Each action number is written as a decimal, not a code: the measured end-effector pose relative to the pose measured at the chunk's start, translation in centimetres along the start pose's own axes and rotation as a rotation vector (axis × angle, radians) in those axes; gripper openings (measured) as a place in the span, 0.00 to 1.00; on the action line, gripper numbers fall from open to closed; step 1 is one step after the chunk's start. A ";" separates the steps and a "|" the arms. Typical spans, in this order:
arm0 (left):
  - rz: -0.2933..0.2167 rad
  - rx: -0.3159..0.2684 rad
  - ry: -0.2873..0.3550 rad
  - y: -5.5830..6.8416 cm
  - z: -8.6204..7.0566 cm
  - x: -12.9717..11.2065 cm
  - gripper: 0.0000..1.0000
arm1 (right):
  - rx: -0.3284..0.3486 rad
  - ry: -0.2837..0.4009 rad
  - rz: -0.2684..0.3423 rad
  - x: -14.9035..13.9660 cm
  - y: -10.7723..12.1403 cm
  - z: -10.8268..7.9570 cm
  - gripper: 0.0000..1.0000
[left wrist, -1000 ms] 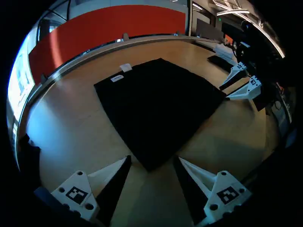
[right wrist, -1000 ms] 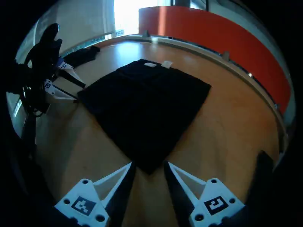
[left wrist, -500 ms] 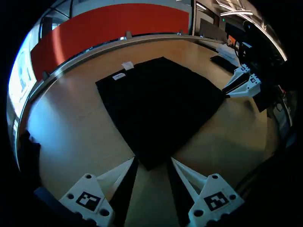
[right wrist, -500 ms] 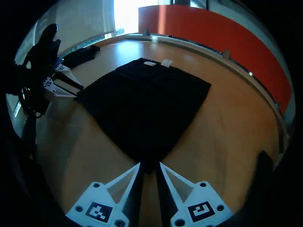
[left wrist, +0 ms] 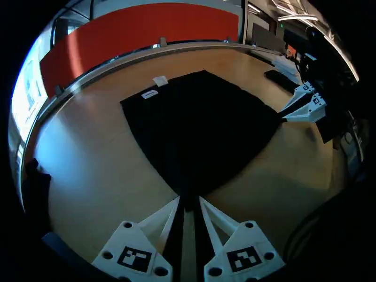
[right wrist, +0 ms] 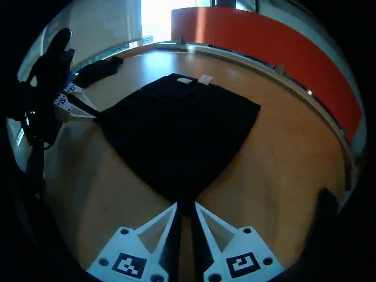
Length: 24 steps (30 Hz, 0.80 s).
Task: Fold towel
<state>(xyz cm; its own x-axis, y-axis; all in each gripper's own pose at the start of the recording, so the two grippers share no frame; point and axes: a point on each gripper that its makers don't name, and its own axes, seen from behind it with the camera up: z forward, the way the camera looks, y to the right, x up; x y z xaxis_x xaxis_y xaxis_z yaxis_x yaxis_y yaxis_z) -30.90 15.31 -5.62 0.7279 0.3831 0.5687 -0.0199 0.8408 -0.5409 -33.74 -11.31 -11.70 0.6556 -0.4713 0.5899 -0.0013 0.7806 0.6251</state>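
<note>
A black towel (left wrist: 202,127) lies spread flat on the wooden table (left wrist: 94,155), with two white tags (left wrist: 150,94) near its far edge. In the left gripper view, my left gripper (left wrist: 189,207) is shut on the towel's near corner. My right gripper (left wrist: 283,116) pinches the corner at the right. In the right gripper view, the right gripper (right wrist: 185,209) is shut on the near corner of the towel (right wrist: 181,131). The left gripper (right wrist: 96,117) holds the corner at the left, with a gloved hand (right wrist: 49,61) behind it.
An orange wall panel (left wrist: 141,33) runs behind the table's raised far rim (left wrist: 94,77). A dark flat object (left wrist: 279,80) lies on the table beyond the right gripper. A dark cloth pile (right wrist: 98,68) sits near the window side. Bare wood surrounds the towel.
Both grippers went from open around the towel's corners to shut on them. Each corner is now drawn slightly toward its gripper.
</note>
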 end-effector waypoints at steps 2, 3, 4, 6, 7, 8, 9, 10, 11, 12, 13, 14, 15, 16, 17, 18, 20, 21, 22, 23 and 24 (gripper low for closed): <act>-0.015 0.000 0.003 0.0 -0.1 0.2 0.13 | -0.001 0.003 0.003 0.1 0.0 -0.1 0.11; -0.021 0.000 0.005 0.0 -0.1 0.4 0.13 | -0.001 0.005 0.004 0.1 0.0 -0.1 0.11; -0.025 0.001 0.008 0.0 -0.2 0.5 0.13 | -0.001 0.007 0.006 0.2 0.0 -0.2 0.11; -0.032 0.001 0.013 -0.1 -0.3 0.9 0.13 | -0.002 0.013 0.010 0.4 0.0 -0.3 0.11; -0.033 0.002 0.015 -0.1 -0.4 1.0 0.13 | -0.002 0.016 0.012 0.5 0.0 -0.3 0.11; -0.034 0.002 0.017 -0.1 -0.5 1.2 0.13 | -0.003 0.019 0.014 0.6 0.0 -0.4 0.11; -0.034 0.002 0.018 -0.1 -0.6 1.3 0.13 | -0.004 0.022 0.015 0.8 0.0 -0.5 0.11; -0.034 0.002 0.019 -0.1 -0.7 1.4 0.13 | -0.006 0.027 0.016 1.0 0.0 -0.6 0.11; -0.034 0.002 0.020 -0.1 -0.8 1.6 0.13 | -0.008 0.032 0.016 1.2 0.1 -0.8 0.11; -0.034 0.002 0.021 -0.1 -1.0 1.8 0.13 | -0.010 0.037 0.016 1.5 0.1 -0.9 0.11; -0.035 0.003 0.024 -0.1 -1.1 2.0 0.13 | -0.011 0.041 0.015 1.7 0.1 -1.1 0.11; -0.037 0.005 0.026 -0.2 -1.3 2.2 0.13 | -0.013 0.047 0.013 2.0 0.1 -1.4 0.11; -0.039 0.006 0.028 -0.2 -1.5 2.4 0.13 | -0.015 0.052 0.012 2.3 0.1 -1.6 0.11; -0.042 0.006 0.030 -0.2 -1.6 2.6 0.13 | -0.016 0.057 0.010 2.6 0.1 -1.8 0.11; -0.045 0.007 0.032 -0.2 -1.8 2.9 0.13 | -0.018 0.063 0.008 2.9 0.1 -2.1 0.11; -0.047 0.008 0.034 -0.2 -2.0 3.1 0.13 | -0.020 0.068 0.006 3.2 0.1 -2.3 0.11; -0.052 0.008 0.038 -0.2 -2.5 3.7 0.13 | -0.023 0.079 0.004 3.9 0.0 -2.9 0.11; -0.054 0.008 0.040 -0.3 -2.8 3.9 0.13 | -0.025 0.084 0.004 4.2 0.0 -3.1 0.11; -0.056 0.009 0.042 -0.3 -3.0 4.2 0.13 | -0.026 0.089 0.005 4.5 0.1 -3.4 0.11; -0.058 0.009 0.045 -0.3 -3.3 4.5 0.13 | -0.028 0.094 0.005 4.9 0.1 -3.8 0.11; -0.060 0.009 0.047 -0.3 -3.6 4.7 0.13 | -0.029 0.099 0.006 5.2 0.0 -4.1 0.11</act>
<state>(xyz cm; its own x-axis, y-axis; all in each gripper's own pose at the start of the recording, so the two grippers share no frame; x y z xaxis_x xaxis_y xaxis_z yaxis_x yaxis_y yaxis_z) -25.00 15.50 -5.01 0.7590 0.3143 0.5702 0.0182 0.8652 -0.5011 -27.29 -12.04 -10.70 0.7272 -0.4247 0.5392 0.0153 0.7955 0.6058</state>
